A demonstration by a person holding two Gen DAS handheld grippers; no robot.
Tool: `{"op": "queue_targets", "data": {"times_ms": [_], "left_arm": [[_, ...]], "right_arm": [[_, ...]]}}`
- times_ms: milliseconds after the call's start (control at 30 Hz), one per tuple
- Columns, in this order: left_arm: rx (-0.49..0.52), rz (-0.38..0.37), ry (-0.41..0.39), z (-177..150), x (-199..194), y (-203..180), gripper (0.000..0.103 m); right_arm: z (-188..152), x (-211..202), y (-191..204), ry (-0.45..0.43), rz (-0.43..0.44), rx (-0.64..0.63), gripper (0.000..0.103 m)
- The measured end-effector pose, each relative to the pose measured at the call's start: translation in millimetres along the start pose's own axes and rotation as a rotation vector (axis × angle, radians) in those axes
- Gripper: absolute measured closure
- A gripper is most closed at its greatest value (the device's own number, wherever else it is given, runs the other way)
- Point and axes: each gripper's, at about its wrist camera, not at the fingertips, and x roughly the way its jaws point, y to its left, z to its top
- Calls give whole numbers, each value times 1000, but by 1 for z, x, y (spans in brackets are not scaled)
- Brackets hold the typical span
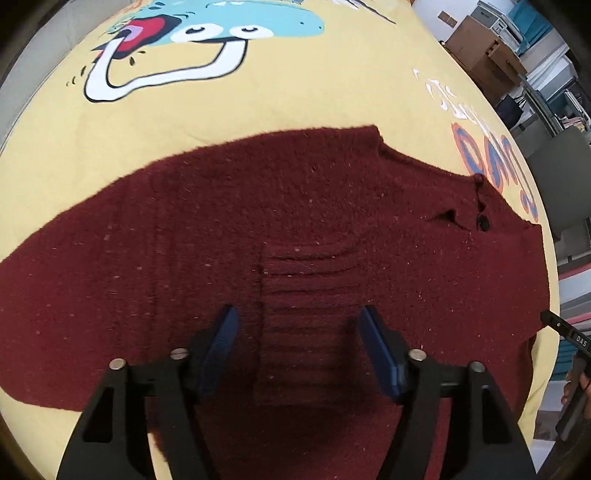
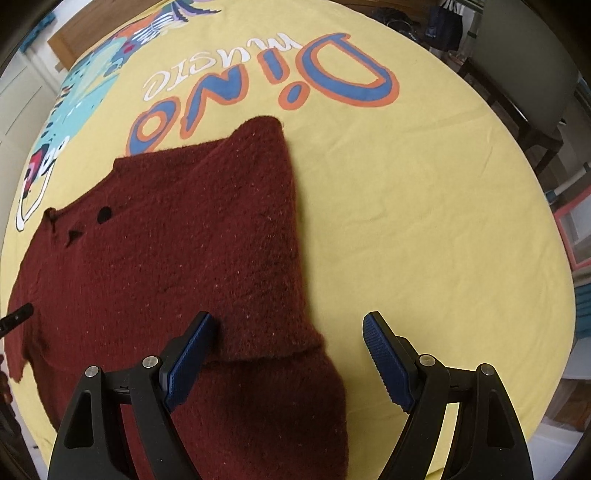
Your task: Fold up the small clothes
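**Inspector A:** Where is the garment lying relative to each gripper?

**Inspector B:** The maroon knitted sweater (image 1: 295, 229) is lying flat on the yellow printed cloth (image 1: 258, 107) that is covering the worktop. The left gripper (image 1: 299, 350) is hanging over it, pointing steeply down. Its blue pads (image 1: 221, 350) are standing apart, one on either side of a ribbed cuff (image 1: 303, 325) that is resting on the sweater's body. The pads are not pressing on the cuff; nothing is being held.

**Inspector A:** And the right side?

**Inspector B:** The right gripper (image 2: 291, 354) is standing wide and is gripping nothing. In its own view one pad is hovering over the knit; the other is hovering over bare yellow cloth. The sweater's folded edge (image 2: 295, 221) is running between them, with a sleeve end (image 2: 314, 406) trailing toward the camera.

**Inspector A:** What else is lying around it?

**Inspector B:** The neckline, with a dark button (image 2: 104, 214), is sitting at the far left of the right view. The cloth is showing a cartoon dinosaur print (image 1: 207, 33) and the word "Dino" (image 2: 280, 85) in blue and orange letters. Boxes and shelving (image 1: 491, 48) are standing beyond the worktop's edge. A dark chair (image 2: 524, 74) is standing off the far corner.

**Inspector A:** Is anything standing in the way?

**Inspector B:** A black tip of the other tool (image 2: 16, 317) is intruding at the left edge of the right view, over the sweater.
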Motion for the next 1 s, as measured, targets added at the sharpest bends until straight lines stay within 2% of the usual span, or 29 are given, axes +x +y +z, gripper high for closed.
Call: {"op": "queue_targets", "data": {"times_ms": [67,267,300,333,367,400,533,667,800,967,1000], "left_arm": [[-7,8,32,1,10,-1,34],[6,2,77,2,27,-8,37],[18,2,79,2,27,-11,53],[26,1,79,1,26,-13,63],[26,-19,77,1,25,-15,80],[26,-47,77,0,24,-17,88],[72,-27,49,-2,17,-23,92],[34,-82,-12,3,-10,-11,93],[49,-38,-70,5,-28,-2,93],[31,-14,-54,-1,-19,6,93],[30,-10,-48,-1,-14,3,93]], "right_arm": [[4,4,0,2,-4,0,20],[7,-1,-5,-10,-12,0,20],[7,-2,-6,-11,-13,1,20],[7,-3,-7,-13,-13,3,20],[7,-3,-8,-13,-13,4,20],[7,-3,-10,-13,-13,9,20],[9,-2,-17,-8,-11,30,20],[13,-1,-23,4,38,58,20],[27,7,-19,3,39,45,20],[43,40,0,77,126,30,20],[44,46,3,86,146,29,29]]}}
